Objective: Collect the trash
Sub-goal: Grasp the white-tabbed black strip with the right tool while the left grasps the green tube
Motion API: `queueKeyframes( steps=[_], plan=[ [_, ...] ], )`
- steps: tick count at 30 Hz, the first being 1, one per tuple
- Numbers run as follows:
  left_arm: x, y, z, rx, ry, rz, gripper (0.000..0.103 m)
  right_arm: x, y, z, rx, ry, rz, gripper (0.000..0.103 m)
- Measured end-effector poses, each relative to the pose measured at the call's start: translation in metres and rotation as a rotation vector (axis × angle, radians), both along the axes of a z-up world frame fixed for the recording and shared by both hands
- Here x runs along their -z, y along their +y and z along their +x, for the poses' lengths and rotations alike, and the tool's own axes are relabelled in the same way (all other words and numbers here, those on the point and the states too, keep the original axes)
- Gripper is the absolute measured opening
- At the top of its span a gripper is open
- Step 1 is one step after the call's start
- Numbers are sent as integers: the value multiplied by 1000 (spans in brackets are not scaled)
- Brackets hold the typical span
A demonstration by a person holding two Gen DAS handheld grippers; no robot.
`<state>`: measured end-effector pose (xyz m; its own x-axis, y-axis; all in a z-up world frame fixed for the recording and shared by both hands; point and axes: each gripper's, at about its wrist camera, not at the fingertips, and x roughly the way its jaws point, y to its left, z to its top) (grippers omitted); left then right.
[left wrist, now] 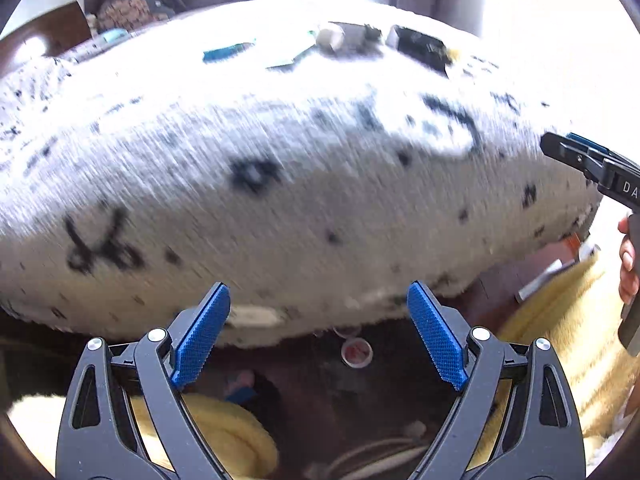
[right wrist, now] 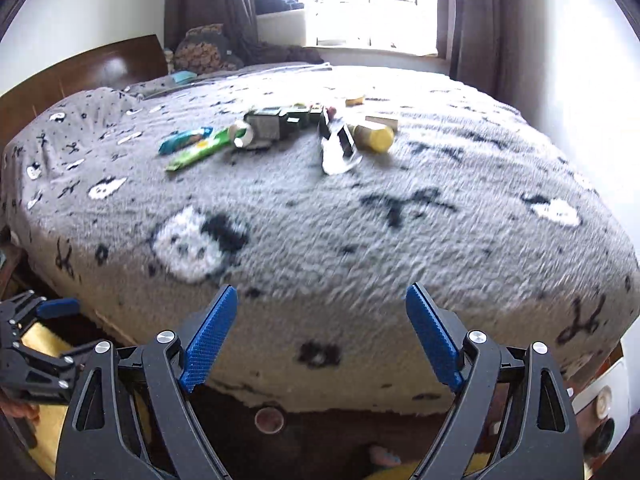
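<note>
A pile of trash lies on the far middle of a bed covered by a grey patterned blanket (right wrist: 360, 216). It holds a blue wrapper (right wrist: 184, 139), a green wrapper (right wrist: 200, 153), a dark green carton (right wrist: 280, 122), a white and black wrapper (right wrist: 336, 148) and a yellow bottle (right wrist: 374, 136). The pile also shows in the left wrist view (left wrist: 332, 42), washed out by light. My right gripper (right wrist: 322, 300) is open and empty at the bed's near edge. My left gripper (left wrist: 320, 300) is open and empty, low at the bed's near edge.
A wooden headboard (right wrist: 80, 68) stands at the left, with cushions (right wrist: 204, 52) by it. A bright window (right wrist: 360, 0) with dark curtains is behind the bed. Yellow fabric (left wrist: 560, 320) lies on the dark floor below the bed. A small round cap (right wrist: 270, 418) lies on the floor.
</note>
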<state>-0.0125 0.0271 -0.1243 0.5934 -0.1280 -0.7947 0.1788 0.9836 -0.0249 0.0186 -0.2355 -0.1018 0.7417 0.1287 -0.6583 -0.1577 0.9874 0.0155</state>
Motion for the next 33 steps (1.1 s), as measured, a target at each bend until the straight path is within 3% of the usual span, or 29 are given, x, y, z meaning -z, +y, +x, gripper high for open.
queueKeyframes(
  steps=[8,14,20,25,28,33],
  plan=[
    [-51,30,44,-42,-130,53,85,-33,-14,43,49,-45,-15,87],
    [-68,25,95,-11,-143,56,85,-38,-9,89,46,-20,9,87],
    [-60,10,149,4,-123,34,85,-31,17,138,16,-3,-3,86],
    [-46,-5,199,10,-110,64,85,-23,30,169,5,22,1,85],
    [-36,-10,227,-3,-89,52,84,-20,34,185,-1,29,11,78],
    [-22,-18,261,-3,-81,84,70,-13,42,208,-14,49,13,69]
  ],
)
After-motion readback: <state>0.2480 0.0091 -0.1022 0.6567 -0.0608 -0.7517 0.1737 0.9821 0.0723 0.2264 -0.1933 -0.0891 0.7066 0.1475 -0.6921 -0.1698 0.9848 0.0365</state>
